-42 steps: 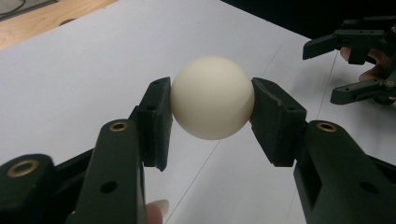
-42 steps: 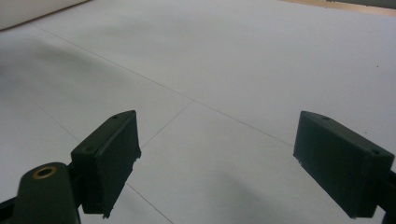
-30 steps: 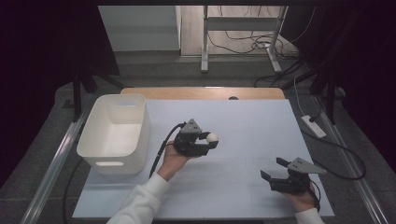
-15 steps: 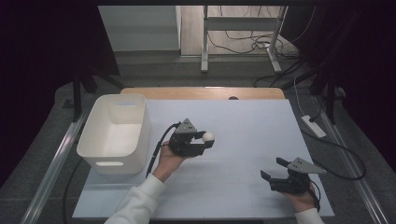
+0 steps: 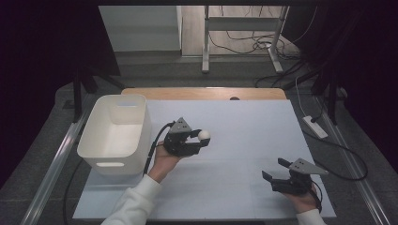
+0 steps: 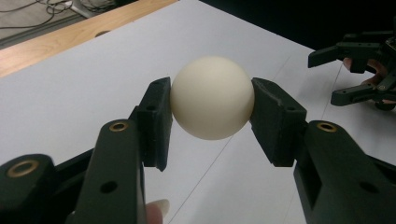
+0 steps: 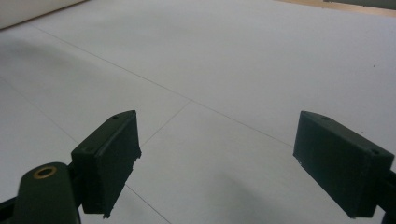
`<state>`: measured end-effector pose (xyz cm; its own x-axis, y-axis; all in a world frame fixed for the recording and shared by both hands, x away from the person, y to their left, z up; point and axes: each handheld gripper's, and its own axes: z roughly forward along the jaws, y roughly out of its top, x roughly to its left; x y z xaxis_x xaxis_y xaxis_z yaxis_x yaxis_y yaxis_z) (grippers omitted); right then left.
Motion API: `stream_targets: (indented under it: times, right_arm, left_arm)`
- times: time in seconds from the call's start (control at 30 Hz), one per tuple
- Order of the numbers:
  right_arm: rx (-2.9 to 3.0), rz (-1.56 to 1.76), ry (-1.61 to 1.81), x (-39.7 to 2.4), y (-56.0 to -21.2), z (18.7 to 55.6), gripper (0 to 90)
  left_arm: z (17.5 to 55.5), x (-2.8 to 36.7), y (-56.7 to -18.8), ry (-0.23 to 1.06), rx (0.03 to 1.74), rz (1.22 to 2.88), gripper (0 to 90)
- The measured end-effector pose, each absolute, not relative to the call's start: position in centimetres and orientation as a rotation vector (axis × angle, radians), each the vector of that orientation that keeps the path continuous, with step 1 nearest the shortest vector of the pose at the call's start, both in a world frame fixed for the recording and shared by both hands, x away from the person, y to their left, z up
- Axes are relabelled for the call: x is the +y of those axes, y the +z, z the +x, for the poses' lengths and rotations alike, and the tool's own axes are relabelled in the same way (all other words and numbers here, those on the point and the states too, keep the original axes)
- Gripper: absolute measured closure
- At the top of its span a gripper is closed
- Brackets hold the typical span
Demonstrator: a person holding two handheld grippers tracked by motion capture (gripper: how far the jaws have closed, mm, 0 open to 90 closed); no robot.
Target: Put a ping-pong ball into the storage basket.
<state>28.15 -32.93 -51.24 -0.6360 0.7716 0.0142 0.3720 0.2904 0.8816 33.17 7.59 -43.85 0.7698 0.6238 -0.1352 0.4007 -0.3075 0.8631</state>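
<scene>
Left gripper view, pads (image 6: 156, 123) pinching ball (image 6: 212, 98)

- One white ball (image 6: 212, 98), just right of the white bin (image 5: 115, 133).
- One white bin, standing at the left edge of the table (image 5: 244, 122).
- Two black grippers: the left gripper (image 5: 199, 139) just right of the bin, the right gripper (image 5: 274, 169) well apart from it, toward the table's near right corner.
- One white table sheet under the bin.
</scene>
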Motion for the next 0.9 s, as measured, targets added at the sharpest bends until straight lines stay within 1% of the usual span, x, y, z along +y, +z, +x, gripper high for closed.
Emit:
stream_targets:
  times: [0.9]
  right_arm:
    - [2.152, 1.023, 1.292, -32.9, -51.3, 28.2, 14.9]
  left_arm:
    - [32.9, 9.8, -42.4, 0.324, 0.799, 1.876, 50.6]
